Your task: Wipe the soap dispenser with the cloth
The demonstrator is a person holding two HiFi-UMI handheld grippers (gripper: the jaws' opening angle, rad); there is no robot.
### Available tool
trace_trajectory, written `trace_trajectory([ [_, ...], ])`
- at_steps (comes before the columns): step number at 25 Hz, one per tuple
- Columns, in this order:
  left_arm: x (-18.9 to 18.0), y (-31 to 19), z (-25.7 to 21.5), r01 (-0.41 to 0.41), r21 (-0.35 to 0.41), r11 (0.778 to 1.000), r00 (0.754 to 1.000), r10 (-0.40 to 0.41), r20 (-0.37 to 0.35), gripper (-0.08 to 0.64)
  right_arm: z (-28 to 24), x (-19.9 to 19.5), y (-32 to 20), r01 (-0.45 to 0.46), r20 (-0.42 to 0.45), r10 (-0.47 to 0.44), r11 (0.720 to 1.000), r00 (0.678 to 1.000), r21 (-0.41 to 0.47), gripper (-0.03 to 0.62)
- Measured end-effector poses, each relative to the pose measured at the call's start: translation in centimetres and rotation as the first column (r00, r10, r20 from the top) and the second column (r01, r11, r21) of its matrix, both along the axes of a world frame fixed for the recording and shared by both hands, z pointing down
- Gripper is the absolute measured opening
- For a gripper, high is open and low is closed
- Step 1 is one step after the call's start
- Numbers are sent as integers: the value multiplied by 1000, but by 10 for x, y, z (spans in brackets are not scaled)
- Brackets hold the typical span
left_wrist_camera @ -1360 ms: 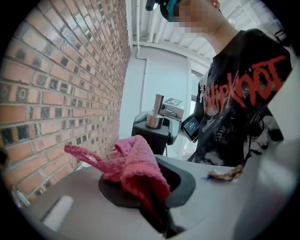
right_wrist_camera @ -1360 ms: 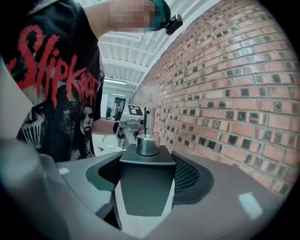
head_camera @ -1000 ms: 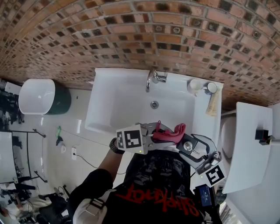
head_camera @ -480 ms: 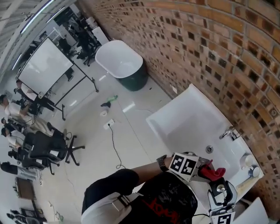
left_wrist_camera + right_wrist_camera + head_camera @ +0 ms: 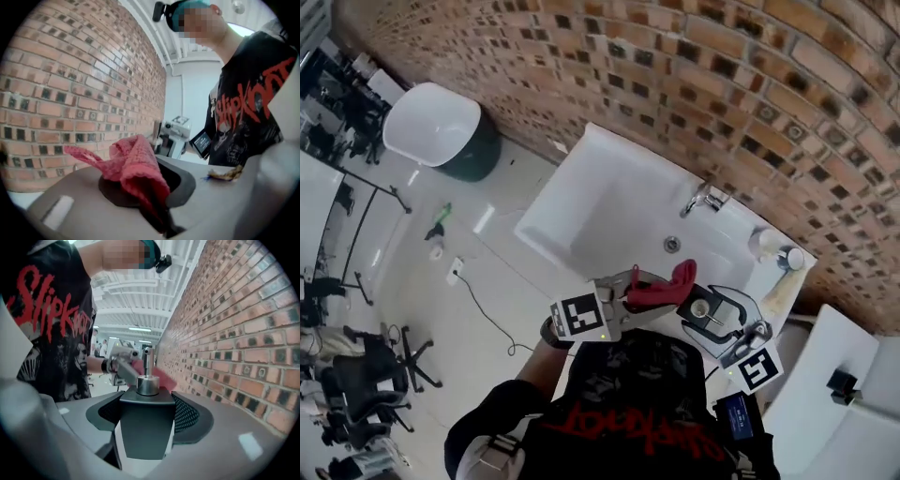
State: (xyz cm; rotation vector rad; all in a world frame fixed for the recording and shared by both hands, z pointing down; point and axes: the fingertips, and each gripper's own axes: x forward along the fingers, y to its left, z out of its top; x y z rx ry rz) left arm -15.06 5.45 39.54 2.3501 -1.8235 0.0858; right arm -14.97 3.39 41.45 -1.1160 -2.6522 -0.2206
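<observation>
Our left gripper pinches the red cloth, folds bunched above its jaws; our right gripper clamps the dark soap dispenser, pump upward; we hold both close together by the white sink's front edge.

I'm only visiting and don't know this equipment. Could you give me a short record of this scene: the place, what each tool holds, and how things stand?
Place: white sink with a tap, against a brick wall
Left gripper: jaws shut on a red cloth
Right gripper: jaws closed on a dark soap dispenser with a silver pump
Cloth and dispenser: close together near the sink's front edge; whether they touch is unclear
</observation>
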Motion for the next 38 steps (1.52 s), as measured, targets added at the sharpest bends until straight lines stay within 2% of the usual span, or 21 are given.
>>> trace_trajectory([
  [2,-2,-8,-20,-24,83,996,998,29,-59,57,4,-4,-3,9,73,-9,1000,997,12,308],
  [3,-2,-16,-18,-39,81,996,996,45,-78,57,3,-2,-7,-12,78,13,1000,997,-11,308],
  [5,-4,-33,-8,-63,68,996,993,70,-100,57,2,3,-22,-107,26,110,991,994,-81,308],
  [7,-7,-48,0,-92,55,994,986,99,-135,57,0,9,-39,-177,19,179,980,984,-87,308],
  [9,-2,-64,19,-144,-8,990,984,142,-105,57,-5,21,-58,-218,37,222,972,974,-82,308],
  [11,12,-80,47,-213,-94,973,977,211,-26,57,-7,36,-78,-305,-10,307,941,952,-148,308],
  [13,28,-95,65,-273,-142,952,961,278,16,57,-2,47,-94,-367,-28,367,919,930,-145,308],
  [14,37,-102,67,-304,-139,942,951,309,14,57,4,51,-100,-398,-30,397,909,917,-123,308],
  [16,54,-117,55,-365,-87,927,931,364,-27,57,17,62,-109,-460,-35,459,883,888,-94,308],
  [18,66,-131,37,-404,-32,914,913,400,-84,58,30,72,-120,-521,-54,518,848,854,-96,308],
  [19,70,-137,35,-432,-30,901,899,428,-91,58,31,77,-126,-554,-62,551,825,832,-110,308],
  [21,78,-144,55,-488,-95,867,873,484,-64,58,21,85,-134,-603,-63,602,780,796,-166,308],
  [22,82,-148,72,-502,-142,853,864,503,-34,58,13,89,-137,-609,-55,613,766,789,-204,308],
  [24,89,-152,92,-507,-184,842,854,520,23,58,4,95,-141,-600,-38,611,761,791,-248,308],
  [25,91,-153,88,-512,-163,844,853,522,21,57,5,98,-143,-601,-37,611,762,790,-243,308],
  [27,95,-154,59,-531,-60,845,847,529,-51,57,17,102,-144,-625,-57,628,755,776,-199,308],
  [29,95,-152,37,-556,2,831,827,553,-101,57,23,106,-145,-649,-67,649,740,758,-177,308],
  [32,101,-153,55,-599,-79,797,801,597,-40,57,4,110,-150,-657,-39,670,712,741,-246,308],
  [34,108,-154,65,-609,-102,786,791,612,0,57,-4,115,-153,-658,-31,677,702,735,-274,308],
  [36,112,-154,54,-617,-47,786,787,617,-18,58,6,119,-153,-666,-50,675,708,736,-235,308],
  [38,113,-149,36,-634,24,773,770,633,-81,57,19,123,-150,-675,-72,674,717,735,-172,308],
])
